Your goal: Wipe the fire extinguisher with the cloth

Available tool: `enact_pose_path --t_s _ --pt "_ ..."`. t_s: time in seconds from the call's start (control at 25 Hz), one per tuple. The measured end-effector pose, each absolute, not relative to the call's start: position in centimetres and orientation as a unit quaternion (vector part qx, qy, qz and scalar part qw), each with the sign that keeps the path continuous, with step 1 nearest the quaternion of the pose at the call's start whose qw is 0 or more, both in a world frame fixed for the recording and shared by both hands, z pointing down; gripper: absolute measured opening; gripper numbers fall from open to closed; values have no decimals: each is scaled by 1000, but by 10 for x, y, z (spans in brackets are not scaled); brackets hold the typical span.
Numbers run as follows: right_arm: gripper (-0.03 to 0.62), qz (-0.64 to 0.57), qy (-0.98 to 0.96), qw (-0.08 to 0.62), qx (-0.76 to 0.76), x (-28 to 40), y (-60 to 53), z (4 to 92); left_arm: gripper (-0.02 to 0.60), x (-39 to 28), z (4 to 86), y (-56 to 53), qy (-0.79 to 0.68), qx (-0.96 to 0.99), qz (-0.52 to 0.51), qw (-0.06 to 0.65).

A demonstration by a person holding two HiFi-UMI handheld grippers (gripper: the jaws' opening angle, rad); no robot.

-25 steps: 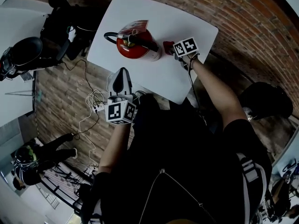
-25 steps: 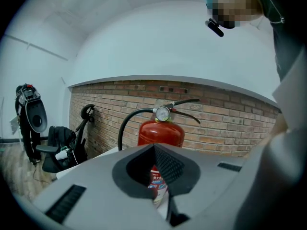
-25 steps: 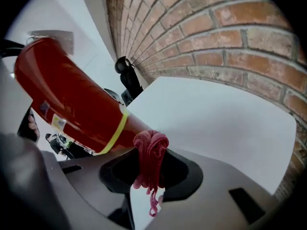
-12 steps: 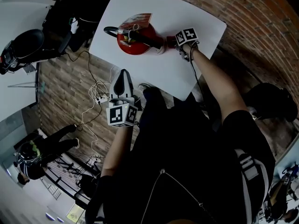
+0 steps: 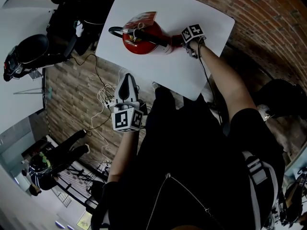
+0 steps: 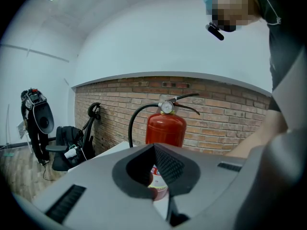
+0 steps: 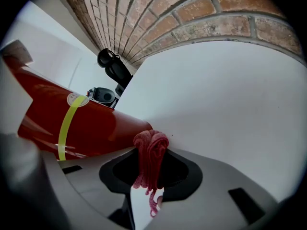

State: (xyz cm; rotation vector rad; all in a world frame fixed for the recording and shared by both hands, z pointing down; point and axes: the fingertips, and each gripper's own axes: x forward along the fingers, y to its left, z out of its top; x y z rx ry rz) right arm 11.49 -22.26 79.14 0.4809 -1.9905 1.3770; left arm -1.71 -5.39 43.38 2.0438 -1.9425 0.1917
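A red fire extinguisher (image 5: 141, 37) with a black hose stands on the white table (image 5: 163, 73). My right gripper (image 5: 180, 39) is at its right side, shut on a bunched red cloth (image 5: 174, 40). In the right gripper view the cloth (image 7: 150, 152) sits between the jaws and touches the extinguisher's lower body (image 7: 81, 123). My left gripper (image 5: 126, 80) hangs off the table's near edge, over the floor, its jaws shut with nothing in them. In the left gripper view the extinguisher (image 6: 165, 126) stands upright beyond that gripper (image 6: 158, 176).
The floor is brick, with white cables (image 5: 103, 99) lying left of the table. A black office chair (image 5: 29, 51) and dark gear stand at the far left beside another white surface (image 5: 19, 99). A person (image 5: 53, 157) is at lower left.
The head view has shifted a little. The right gripper still holds the cloth against the extinguisher's side, and the left gripper stays off the table's edge.
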Motion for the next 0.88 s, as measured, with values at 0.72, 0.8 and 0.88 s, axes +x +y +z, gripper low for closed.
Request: enact_pose_path --t_s 0.72,0.8,0.88 --pt "120 532 -782 284 158 115 -219 724 8 -10 423 -65 -666 731 47 141" --pt "120 533 -784 279 157 115 -218 719 8 -8 422 -64 -665 732 45 140" --pt "120 532 -785 274 158 116 -218 713 8 -7 421 -63 -666 731 43 139"
